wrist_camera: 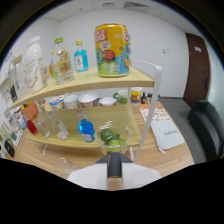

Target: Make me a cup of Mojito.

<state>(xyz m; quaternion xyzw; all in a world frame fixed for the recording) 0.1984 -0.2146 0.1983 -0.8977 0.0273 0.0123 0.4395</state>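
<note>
A clear glass (114, 138) with green lime pieces (108, 135) in it hangs just ahead of my gripper (115, 159), in front of the lower shelf of a wooden rack (142, 79). The dark fingers (115, 167) meet in a narrow line under the glass's near wall and look shut on it. On the top shelf stand a large yellow-orange can (112, 50), a small blue bottle (81, 57) and a clear bottle with a green cap (61, 62). Another blue bottle (86, 129) stands on the lower shelf just left of the glass.
Bowls and cups (88, 100) and a small jar (136, 94) line the middle shelf. Clear bottles (60, 127) fill the lower shelf's left part. A white jug (35, 62) stands on the top shelf at the left. A black sofa (207, 127) and papers (165, 132) lie right of the rack.
</note>
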